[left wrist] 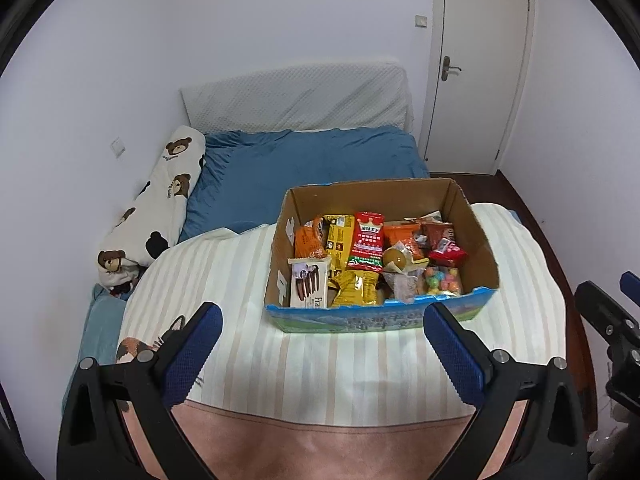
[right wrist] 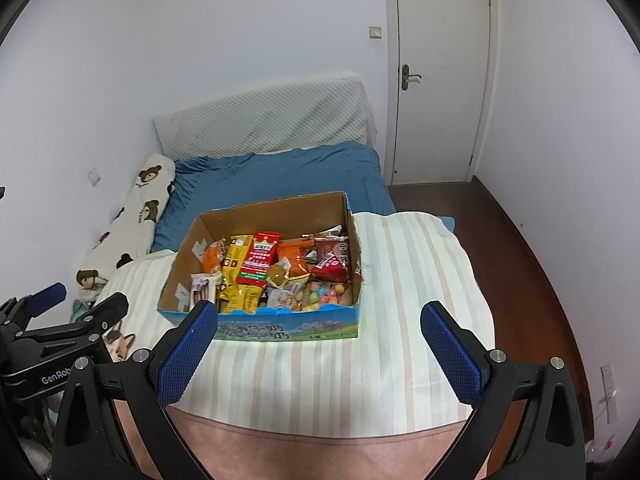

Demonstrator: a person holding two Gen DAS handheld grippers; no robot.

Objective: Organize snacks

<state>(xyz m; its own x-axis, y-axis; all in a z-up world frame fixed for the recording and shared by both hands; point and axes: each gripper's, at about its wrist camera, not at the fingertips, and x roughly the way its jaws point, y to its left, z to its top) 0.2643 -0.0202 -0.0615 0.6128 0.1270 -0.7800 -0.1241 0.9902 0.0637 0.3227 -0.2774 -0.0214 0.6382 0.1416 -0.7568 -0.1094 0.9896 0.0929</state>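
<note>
Open cardboard box w/ blue printed front [left wrist: 376, 318], packed w/ snack packets, ahead betw. left gripper [left wrist: 322, 320] fingers; both grippers' fingers wide apart, empty. Right gripper [right wrist: 318, 318] likewise short of box, apparently untouched.

One cardboard box [left wrist: 472, 240] of about ten snack packets [left wrist: 366, 246], one bear-print pillow [left wrist: 156, 204], one door [left wrist: 480, 64]

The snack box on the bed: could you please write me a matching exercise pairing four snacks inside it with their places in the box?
Left wrist view.
1. white biscuit box
2. red crown-printed packet
3. bag of multicoloured candies
4. dark red packet

A. near right corner
B. near left corner
C. middle
D. against the right wall, behind the candies

Pairs: 1-B, 2-C, 3-A, 4-D
</note>
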